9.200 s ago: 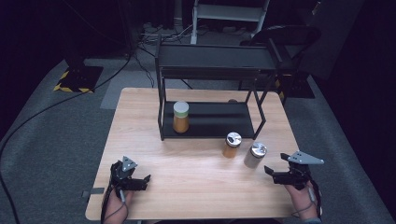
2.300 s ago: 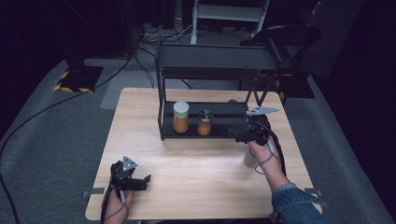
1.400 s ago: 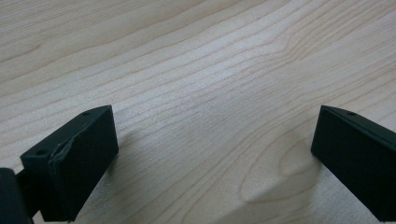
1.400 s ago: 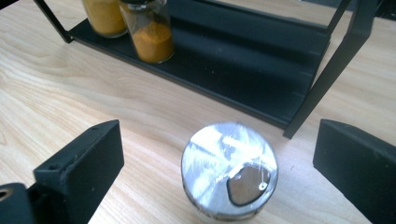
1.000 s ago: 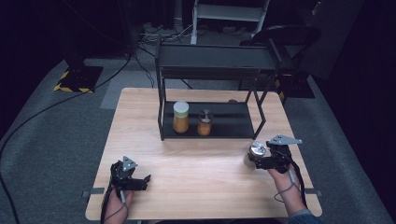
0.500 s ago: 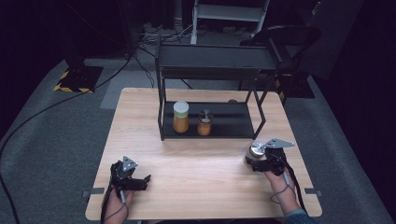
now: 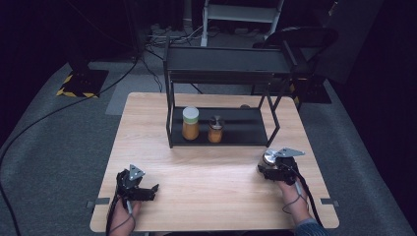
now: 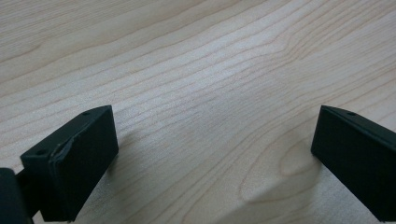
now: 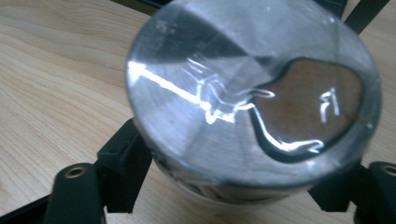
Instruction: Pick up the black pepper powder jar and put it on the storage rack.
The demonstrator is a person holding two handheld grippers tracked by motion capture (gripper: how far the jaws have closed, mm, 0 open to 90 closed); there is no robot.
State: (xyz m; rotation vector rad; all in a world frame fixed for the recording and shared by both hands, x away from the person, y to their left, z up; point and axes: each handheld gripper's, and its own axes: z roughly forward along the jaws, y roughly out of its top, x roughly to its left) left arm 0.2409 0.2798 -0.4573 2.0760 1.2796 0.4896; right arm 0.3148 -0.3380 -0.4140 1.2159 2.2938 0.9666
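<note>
Since a moment back my right gripper point(image 7: 268, 168) has slid in from the table's right edge and now sits around the silver-lidded jar point(image 7: 268, 158), while the small amber jar point(image 7: 215, 129) that stood out on the table earlier is up on the black rack point(image 7: 222, 135) beside the tall white-lidded jar point(image 7: 190, 123). Working across from the left: my left gripper point(image 7: 150, 191) rests low on the wooden table point(image 7: 211, 172) near its front left corner, jaws spread wide with bare wood grain between them in the left gripper view, holding nothing. Centre back, the two jars stand upright on the rack's lower shelf, close together. Over on the right, the silver-lidded jar stands upright on the table just in front of the rack's right leg, and in the right gripper view its shiny lid point(image 9: 254, 93) sits directly ahead with a black jaw at each flank; I cannot tell whether they are pressing the glass or just bracketing it. By my reckoning the jar is headed for the shelf, which lies ahead and to the left of this hand, and the right hand is far nearer.
</note>
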